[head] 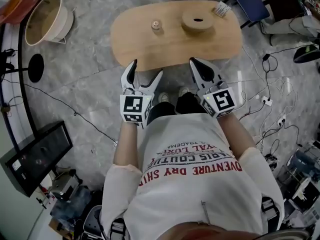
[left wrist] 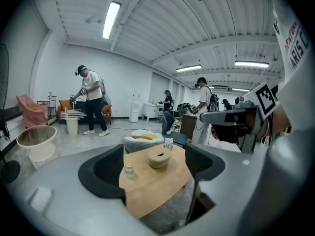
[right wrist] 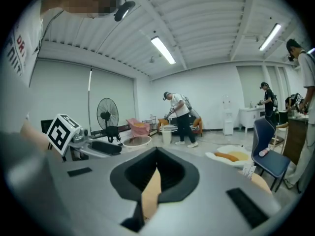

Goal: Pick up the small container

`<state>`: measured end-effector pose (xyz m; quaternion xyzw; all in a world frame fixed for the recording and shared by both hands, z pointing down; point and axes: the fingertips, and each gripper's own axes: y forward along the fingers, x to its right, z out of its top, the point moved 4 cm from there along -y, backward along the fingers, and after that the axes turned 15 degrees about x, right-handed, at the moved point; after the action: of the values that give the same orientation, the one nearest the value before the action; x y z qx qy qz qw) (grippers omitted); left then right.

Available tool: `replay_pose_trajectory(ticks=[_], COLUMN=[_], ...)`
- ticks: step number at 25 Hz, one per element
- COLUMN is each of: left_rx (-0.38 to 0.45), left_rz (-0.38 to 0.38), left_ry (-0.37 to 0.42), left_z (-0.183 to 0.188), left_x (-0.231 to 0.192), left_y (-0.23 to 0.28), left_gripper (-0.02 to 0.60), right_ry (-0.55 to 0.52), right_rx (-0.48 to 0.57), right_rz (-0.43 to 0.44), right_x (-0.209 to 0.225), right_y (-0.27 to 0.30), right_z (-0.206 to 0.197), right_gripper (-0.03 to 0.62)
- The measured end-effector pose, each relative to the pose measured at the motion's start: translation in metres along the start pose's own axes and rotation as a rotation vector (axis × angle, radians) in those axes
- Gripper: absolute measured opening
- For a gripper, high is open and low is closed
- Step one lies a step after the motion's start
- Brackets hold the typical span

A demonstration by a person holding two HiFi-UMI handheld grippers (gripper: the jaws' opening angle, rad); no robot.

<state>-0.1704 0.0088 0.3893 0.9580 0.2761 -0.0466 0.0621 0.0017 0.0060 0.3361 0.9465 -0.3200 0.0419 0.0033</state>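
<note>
The small container [head: 156,25] is a little pale jar with a knob lid, standing on the oval wooden table [head: 150,51]. In the left gripper view the small container [left wrist: 129,170] shows between the jaws, far ahead on the table [left wrist: 152,195]. My left gripper [head: 146,70] hangs over the floor just short of the table's near edge, jaws wide apart and empty; the left gripper [left wrist: 155,177] faces the table. My right gripper [head: 198,63] is beside it at the same edge, with the right gripper [right wrist: 156,155] showing its jaws together and nothing held.
A round wooden block with a slot [head: 198,20] and a small card [head: 221,9] share the table. A big pale basin [head: 47,19] stands at far left, a blue chair [head: 248,1] beyond the table. Cables [head: 270,100] trail on the right. A person [left wrist: 91,100] works in the background.
</note>
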Motion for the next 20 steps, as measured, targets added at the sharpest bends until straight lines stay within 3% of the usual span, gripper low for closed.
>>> replay_pose_trajectory(ticks=[4,9,12,20], left_rx=[-0.046,-0.084,-0.066,-0.125], left_rz=[-0.003,0.058,0.099,0.124], left_ry=[-0.026,-0.051,-0.049,-0.028], left_z=[-0.035,-0.080,-0.106,-0.191], left_x=[-0.024,-0.054,-0.064,-0.093], left_y=[0.045,0.099,0.126,0.202], left_gripper=[0.397,0.397,0.397,0.399], right_ry=[0.021,0.031,0.020,0.033], right_rx=[-0.043,-0.089,-0.148,-0.217], right_rz=[0.015,0.100,0.147,0.202], right_x=[0.030,0.066,0.089,0.153], right_y=[0.037,0.088,0.113,0.175], right_z=[-0.028,-0.066,-0.085,-0.162], right_gripper=[-0.003,-0.004,-0.003,-0.003])
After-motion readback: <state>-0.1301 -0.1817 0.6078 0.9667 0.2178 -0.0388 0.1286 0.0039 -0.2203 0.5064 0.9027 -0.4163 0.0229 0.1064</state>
